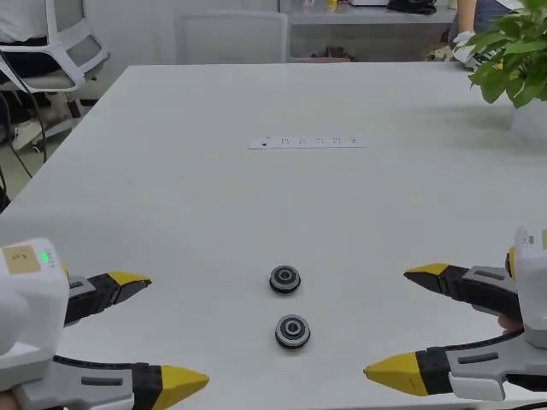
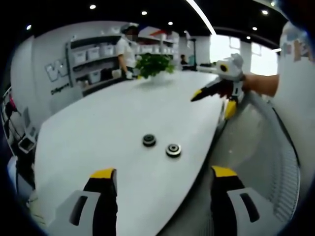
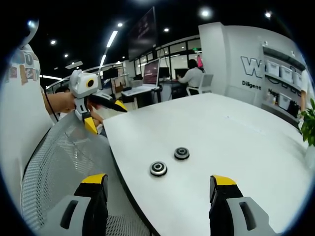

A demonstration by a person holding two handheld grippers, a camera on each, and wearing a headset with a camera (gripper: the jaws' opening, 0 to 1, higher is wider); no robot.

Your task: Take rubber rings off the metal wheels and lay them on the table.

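Two small metal wheels with black rubber rings lie flat on the white table [image 1: 256,205] near its front edge. The farther wheel [image 1: 285,279] [image 2: 149,140] [image 3: 181,153] and the nearer wheel [image 1: 292,331] [image 2: 173,150] [image 3: 158,168] sit a short gap apart. My left gripper [image 1: 164,330] [image 2: 163,173] [image 3: 106,119] is open, to the left of the wheels and clear of them. My right gripper [image 1: 391,322] [image 3: 158,179] [image 2: 211,105] is open on their right, also apart from them. Both have yellow-tipped black jaws with nothing between them.
A white power strip [image 1: 308,142] lies mid-table, farther back. A potted plant [image 1: 513,68] [image 2: 153,63] stands at the far right corner. Chairs [image 1: 231,38] line the far edge. A person [image 2: 125,49] stands by shelves; another [image 3: 192,76] sits at a desk.
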